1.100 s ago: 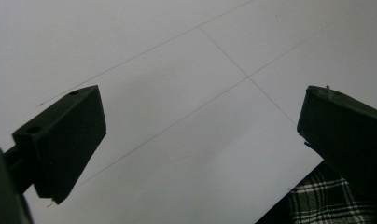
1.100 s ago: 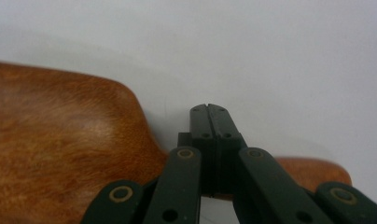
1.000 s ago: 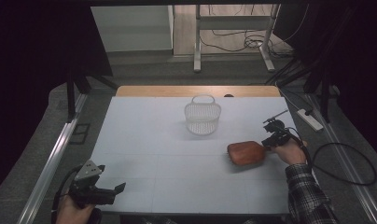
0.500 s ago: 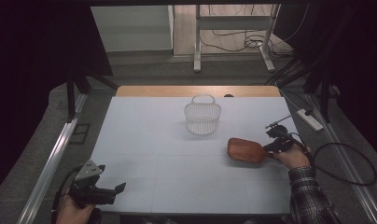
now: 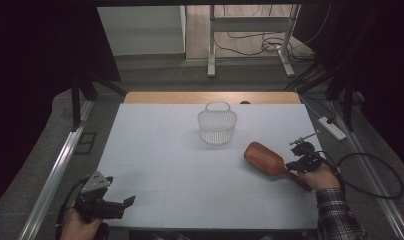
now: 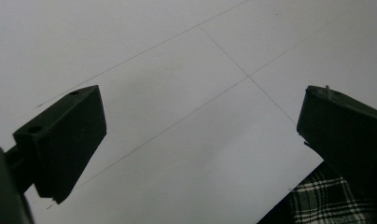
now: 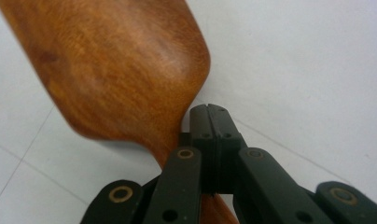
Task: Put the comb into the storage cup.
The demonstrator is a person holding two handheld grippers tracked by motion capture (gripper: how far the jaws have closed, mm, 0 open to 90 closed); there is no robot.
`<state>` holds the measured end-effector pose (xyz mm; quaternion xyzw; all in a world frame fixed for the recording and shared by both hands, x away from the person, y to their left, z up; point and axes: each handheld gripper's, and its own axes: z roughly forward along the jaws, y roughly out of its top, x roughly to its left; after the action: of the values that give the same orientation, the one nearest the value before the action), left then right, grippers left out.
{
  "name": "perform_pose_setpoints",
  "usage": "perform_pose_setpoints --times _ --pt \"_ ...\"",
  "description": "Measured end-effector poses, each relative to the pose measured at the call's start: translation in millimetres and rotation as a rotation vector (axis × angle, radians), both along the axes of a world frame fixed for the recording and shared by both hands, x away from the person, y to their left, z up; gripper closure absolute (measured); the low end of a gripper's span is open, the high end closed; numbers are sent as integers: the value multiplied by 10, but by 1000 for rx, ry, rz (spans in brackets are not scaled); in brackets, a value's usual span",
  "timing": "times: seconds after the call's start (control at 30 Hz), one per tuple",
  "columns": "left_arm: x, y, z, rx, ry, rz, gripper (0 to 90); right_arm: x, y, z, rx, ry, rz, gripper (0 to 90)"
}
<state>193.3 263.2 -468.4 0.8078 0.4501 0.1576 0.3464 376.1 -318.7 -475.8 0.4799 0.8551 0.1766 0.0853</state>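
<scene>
A brown wooden paddle brush (image 5: 264, 158) lies at the right of the white table cover (image 5: 155, 150), its handle running back under the person's right hand. My right gripper (image 5: 291, 167) sits over that handle. In the right gripper view the broad wooden head (image 7: 116, 65) stands ahead of my right gripper (image 7: 208, 114), whose jaws are pressed together with no gap, the brush's neck passing beside and beneath them. My left gripper (image 5: 126, 204) is held at the table's front left corner, and in its own view my left gripper (image 6: 200, 126) is wide open over bare white surface.
A white wire basket (image 5: 217, 125) stands upright at the far middle of the table. A strip of bare wood (image 5: 190, 97) shows along the far edge. A white power strip (image 5: 331, 127) lies on the floor at right. A plaid sleeve (image 6: 326, 200) shows near the front edge.
The paddle brush has swung, its head shifting slightly away and its handle turning toward the front right, with the right gripper moving along it. The left gripper has stayed still.
</scene>
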Motion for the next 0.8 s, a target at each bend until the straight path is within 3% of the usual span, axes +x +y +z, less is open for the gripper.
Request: perform_pose_setpoints --times 0.57,0.8 --pt "4 -7 0 4 0 -4 23 -191 45 0 9 12 30 894" --pt "5 -10 -1 6 0 -5 23 -215 62 46 0 -16 33 893"
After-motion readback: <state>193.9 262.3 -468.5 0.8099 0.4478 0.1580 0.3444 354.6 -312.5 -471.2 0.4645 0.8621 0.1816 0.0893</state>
